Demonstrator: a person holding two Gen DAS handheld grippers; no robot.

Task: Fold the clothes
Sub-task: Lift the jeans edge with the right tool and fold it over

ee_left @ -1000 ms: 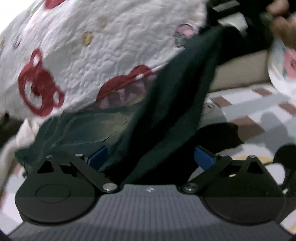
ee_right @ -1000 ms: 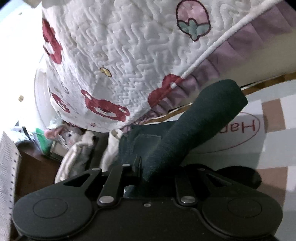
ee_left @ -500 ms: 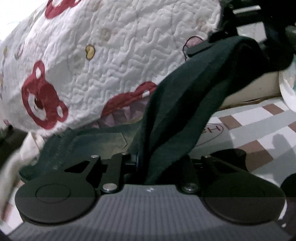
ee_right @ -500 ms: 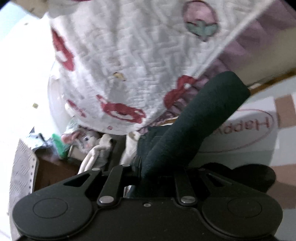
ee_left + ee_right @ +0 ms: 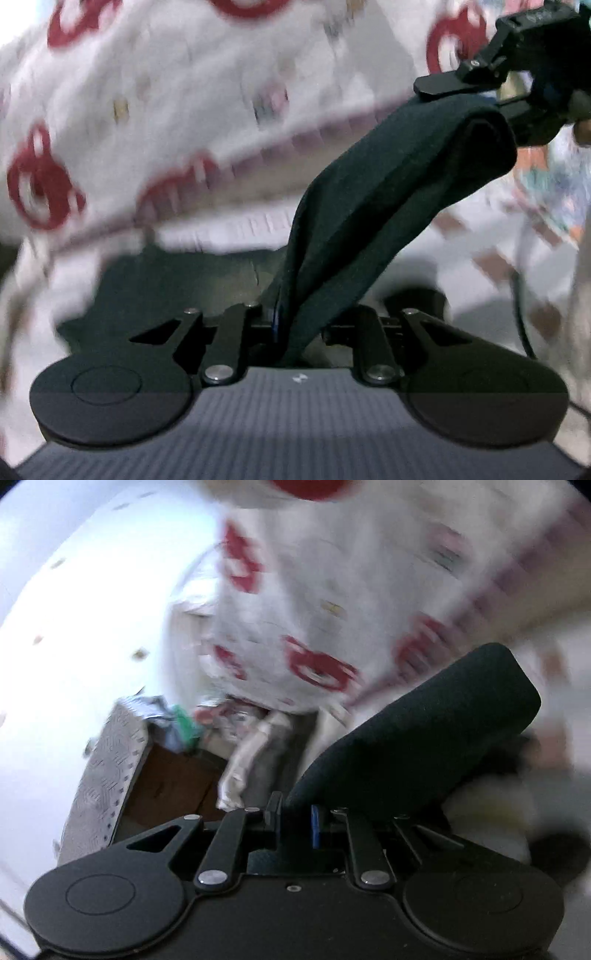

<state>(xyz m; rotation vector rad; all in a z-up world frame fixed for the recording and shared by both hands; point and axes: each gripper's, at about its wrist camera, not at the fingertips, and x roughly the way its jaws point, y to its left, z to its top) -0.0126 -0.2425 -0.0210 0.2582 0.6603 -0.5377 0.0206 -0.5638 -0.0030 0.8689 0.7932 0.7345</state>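
Note:
A dark green garment hangs stretched between both grippers. My left gripper is shut on one bunched end of it. From there the cloth rises to the upper right of the left wrist view, where my right gripper pinches the other end. In the right wrist view the right gripper is shut on the garment, which runs off as a thick roll to the right. More dark cloth lies low behind the left gripper. Both views are blurred by motion.
A white quilted blanket with red bear prints hangs close behind, also filling the top of the right wrist view. A brown box, a white perforated panel and loose white cloth sit lower left. A checked floor mat lies at right.
The left jaws went from wide open around the garment to shut on it. Both grippers then swung and rose with the cloth, and the right gripper came into the left view.

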